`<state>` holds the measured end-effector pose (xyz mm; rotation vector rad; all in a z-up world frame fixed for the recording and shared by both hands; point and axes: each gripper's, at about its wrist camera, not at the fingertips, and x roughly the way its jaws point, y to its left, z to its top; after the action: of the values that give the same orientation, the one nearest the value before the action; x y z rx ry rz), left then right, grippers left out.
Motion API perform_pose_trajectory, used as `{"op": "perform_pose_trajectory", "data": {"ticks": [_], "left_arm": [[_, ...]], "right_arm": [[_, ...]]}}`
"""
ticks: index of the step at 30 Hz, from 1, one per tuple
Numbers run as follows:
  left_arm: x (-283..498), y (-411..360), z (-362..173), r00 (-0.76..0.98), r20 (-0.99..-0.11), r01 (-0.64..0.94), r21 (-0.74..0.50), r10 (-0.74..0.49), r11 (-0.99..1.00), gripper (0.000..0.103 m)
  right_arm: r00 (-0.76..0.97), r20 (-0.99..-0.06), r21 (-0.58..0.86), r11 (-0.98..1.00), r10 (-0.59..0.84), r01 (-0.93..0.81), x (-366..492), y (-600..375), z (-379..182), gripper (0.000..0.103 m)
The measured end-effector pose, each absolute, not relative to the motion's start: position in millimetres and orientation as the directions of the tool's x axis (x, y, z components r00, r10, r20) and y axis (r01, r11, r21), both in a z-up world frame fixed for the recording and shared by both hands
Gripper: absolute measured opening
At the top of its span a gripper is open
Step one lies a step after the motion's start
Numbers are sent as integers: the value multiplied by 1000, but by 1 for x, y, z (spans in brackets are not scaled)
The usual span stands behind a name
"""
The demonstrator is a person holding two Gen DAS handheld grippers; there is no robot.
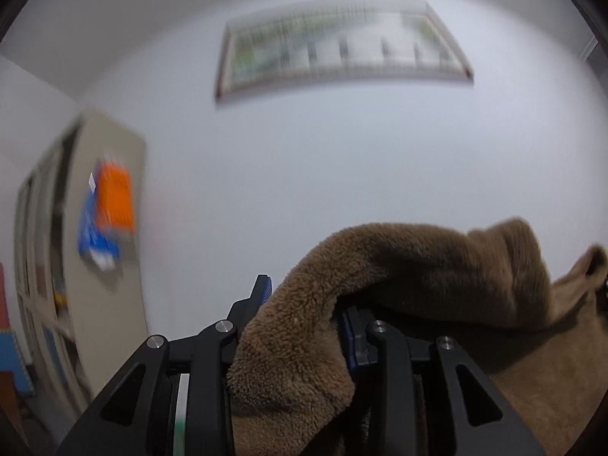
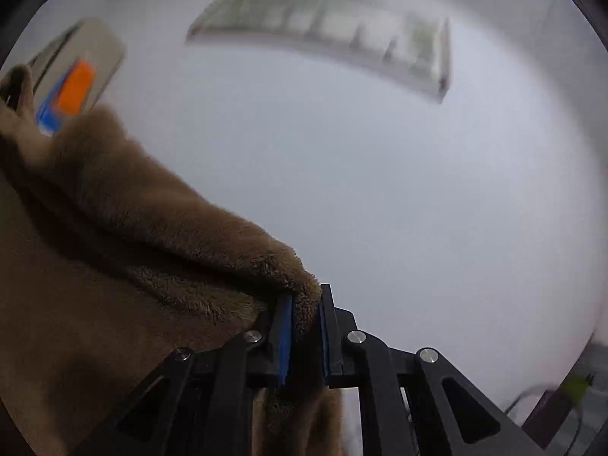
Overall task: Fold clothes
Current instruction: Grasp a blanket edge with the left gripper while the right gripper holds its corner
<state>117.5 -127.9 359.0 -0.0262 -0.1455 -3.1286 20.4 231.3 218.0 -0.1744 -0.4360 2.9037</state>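
Note:
A brown fleece garment point(image 1: 437, 266) is held up in the air in front of a white wall. My left gripper point(image 1: 304, 311) is shut on one bunched edge of it, and the fleece spills over and between the blue pads. In the right wrist view the same brown garment point(image 2: 114, 228) stretches away to the left, and my right gripper point(image 2: 306, 323) is shut on another edge of it, pinched between its blue pads point(image 2: 283, 338). The cloth hangs slack between the two grippers. Its lower part is out of view.
A white wall fills both views, with a framed chart point(image 1: 342, 45) high on it. A beige cabinet point(image 1: 95, 247) with an orange and blue poster point(image 1: 110, 205) stands at the left. Both views are motion-blurred. A dark object with something green point(image 2: 573, 387) shows at the lower right.

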Motion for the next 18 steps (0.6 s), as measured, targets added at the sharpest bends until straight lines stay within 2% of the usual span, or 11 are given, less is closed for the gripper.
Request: {"op": "perform_pose_trajectory", "data": {"ticks": [4, 7, 10, 13, 15, 16, 17, 18], "left_arm": [[45, -122, 287, -973, -229, -16, 120, -12, -993, 37], [2, -117, 239, -932, -362, -30, 143, -24, -989, 37], [-25, -115, 211, -904, -425, -36, 171, -41, -985, 37], [-45, -118, 196, -889, -455, -35, 174, -49, -984, 37], [-55, -126, 196, -887, -461, -30, 146, -41, -989, 37], [-58, -129, 197, -887, -460, -29, 141, -40, -990, 37], [-60, -131, 197, -888, -459, -29, 139, -38, -990, 37], [-63, -133, 197, -888, -458, -30, 137, -36, -990, 37]], "right_arm": [[-913, -389, -230, -973, 121, -31, -41, 249, 130, 14], [-834, -551, -119, -991, 19, 55, -75, 265, 76, 15], [-791, -612, -73, -994, -20, 82, -91, 276, 48, 16], [-786, -618, -130, -982, -26, 135, -97, 269, 41, 19], [-783, -622, -168, -971, -30, 171, -101, 264, 36, 52], [-781, -624, -186, -964, -32, 188, -103, 261, 33, 87], [-779, -626, -204, -957, -34, 206, -105, 259, 31, 96], [-777, -628, -223, -949, -35, 223, -107, 256, 28, 96]]}}
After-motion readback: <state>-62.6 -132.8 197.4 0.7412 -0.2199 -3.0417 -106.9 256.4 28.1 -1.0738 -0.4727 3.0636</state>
